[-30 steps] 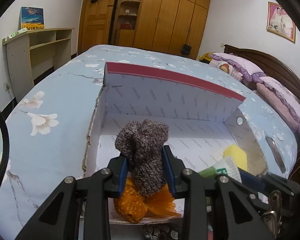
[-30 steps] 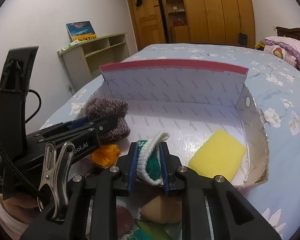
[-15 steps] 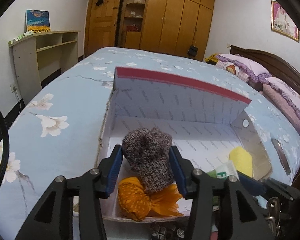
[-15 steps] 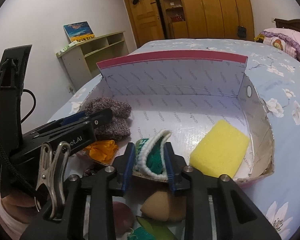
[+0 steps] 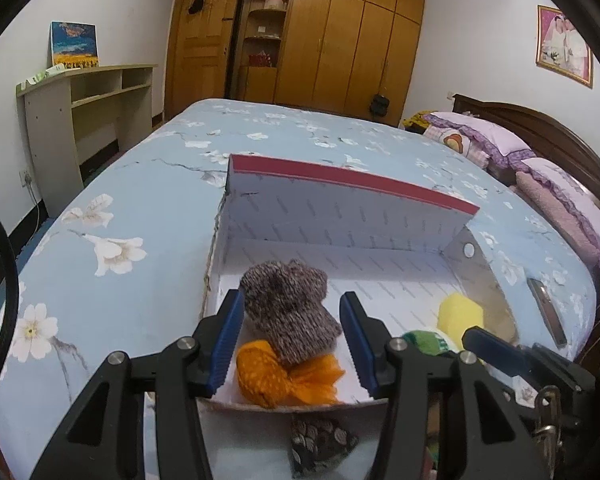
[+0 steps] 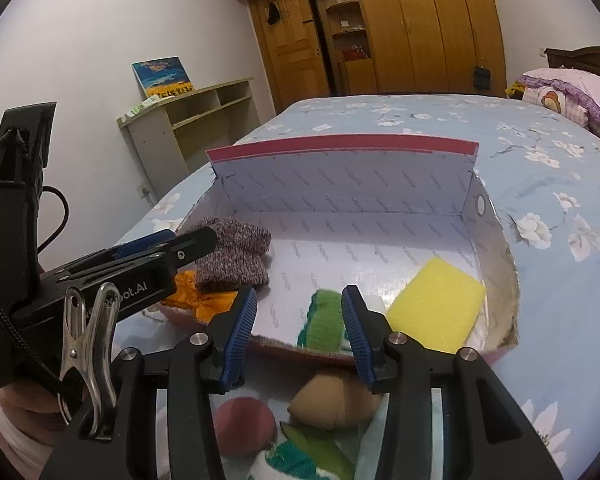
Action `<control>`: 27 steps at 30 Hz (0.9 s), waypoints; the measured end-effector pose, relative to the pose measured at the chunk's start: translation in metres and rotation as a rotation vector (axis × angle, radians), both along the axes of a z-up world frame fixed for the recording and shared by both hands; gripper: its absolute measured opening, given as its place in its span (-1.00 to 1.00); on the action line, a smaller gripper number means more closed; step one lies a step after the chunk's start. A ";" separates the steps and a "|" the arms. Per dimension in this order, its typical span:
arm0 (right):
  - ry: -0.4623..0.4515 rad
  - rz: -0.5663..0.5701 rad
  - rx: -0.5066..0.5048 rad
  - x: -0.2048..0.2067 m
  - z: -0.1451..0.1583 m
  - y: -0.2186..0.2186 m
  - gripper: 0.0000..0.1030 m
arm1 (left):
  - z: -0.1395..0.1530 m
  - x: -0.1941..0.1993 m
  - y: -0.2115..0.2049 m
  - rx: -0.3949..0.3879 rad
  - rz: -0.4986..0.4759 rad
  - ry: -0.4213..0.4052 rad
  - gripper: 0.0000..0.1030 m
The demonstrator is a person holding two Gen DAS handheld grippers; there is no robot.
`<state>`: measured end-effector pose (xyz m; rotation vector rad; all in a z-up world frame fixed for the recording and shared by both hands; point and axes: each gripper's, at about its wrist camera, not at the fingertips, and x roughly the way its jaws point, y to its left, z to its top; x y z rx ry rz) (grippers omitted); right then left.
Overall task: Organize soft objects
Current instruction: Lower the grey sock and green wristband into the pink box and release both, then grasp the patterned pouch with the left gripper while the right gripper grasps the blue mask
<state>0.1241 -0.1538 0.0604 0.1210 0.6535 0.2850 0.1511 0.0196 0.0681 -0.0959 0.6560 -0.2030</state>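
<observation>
Evidently, both sets of jaws are being opened, so the grey knitted sock (image 5: 290, 312) is being left by the left gripper (image 5: 292, 338) atop the orange cloth (image 5: 284, 376) inside the box (image 6: 340, 184), while the green sock (image 6: 325, 322) is being freed by the right gripper (image 6: 300, 322) beside the yellow sponge (image 6: 436, 304).

I see white walls, a wooden wardrobe (image 5: 340, 36) on the far wall, a pale shelf unit (image 5: 84, 120) at left, and a bed (image 5: 260, 140) in blue floral bedding, pillows (image 5: 500, 148) at right.
</observation>
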 end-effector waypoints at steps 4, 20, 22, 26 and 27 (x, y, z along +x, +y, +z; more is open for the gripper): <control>-0.003 -0.006 0.002 -0.008 0.000 -0.003 -0.11 | 0.005 -0.011 0.000 0.003 0.002 -0.003 0.02; 0.007 -0.040 -0.009 -0.046 0.001 -0.026 -0.11 | 0.002 -0.049 0.004 0.005 0.011 0.046 0.02; 0.006 -0.046 -0.011 -0.051 0.001 -0.031 -0.11 | -0.001 -0.052 0.003 -0.006 0.004 0.059 0.02; 0.011 -0.060 -0.022 -0.058 -0.001 -0.040 -0.11 | -0.005 -0.058 0.001 -0.010 -0.005 0.073 0.02; 0.015 -0.066 -0.026 -0.060 -0.002 -0.043 -0.11 | -0.006 -0.059 0.000 -0.008 -0.007 0.076 0.02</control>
